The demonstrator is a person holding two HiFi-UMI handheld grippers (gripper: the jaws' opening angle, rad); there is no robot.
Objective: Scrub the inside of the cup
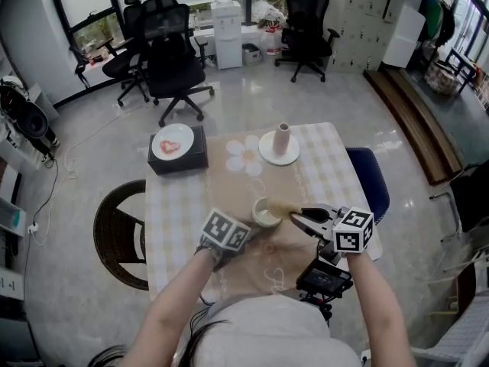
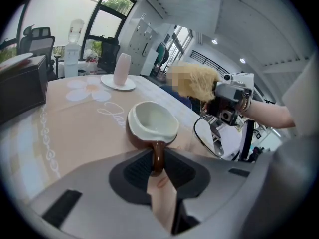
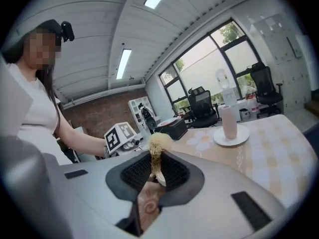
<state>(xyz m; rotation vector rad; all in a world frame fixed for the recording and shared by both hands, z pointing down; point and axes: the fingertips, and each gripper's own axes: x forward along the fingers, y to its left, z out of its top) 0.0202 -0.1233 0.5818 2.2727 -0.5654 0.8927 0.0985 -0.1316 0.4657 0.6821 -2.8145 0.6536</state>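
Note:
A small cup (image 1: 267, 212), brown outside and white inside (image 2: 153, 121), stands on the beige tablecloth near the table's front. My left gripper (image 2: 157, 164) is shut on the cup's brown handle. In the head view that left gripper (image 1: 238, 232) sits just left of the cup. My right gripper (image 3: 156, 169) is shut on a tan, fluffy scrubber (image 3: 159, 143). The scrubber (image 1: 284, 207) hangs just right of the cup's rim, outside the cup. From the left gripper view the scrubber (image 2: 195, 81) shows above and beyond the cup.
A pink vase on a white plate (image 1: 280, 148) stands at the table's far side. A black box with a white plate (image 1: 176, 150) sits at the far left corner. A blue chair (image 1: 371, 180) is at the right, a brown round chair (image 1: 118, 232) at the left.

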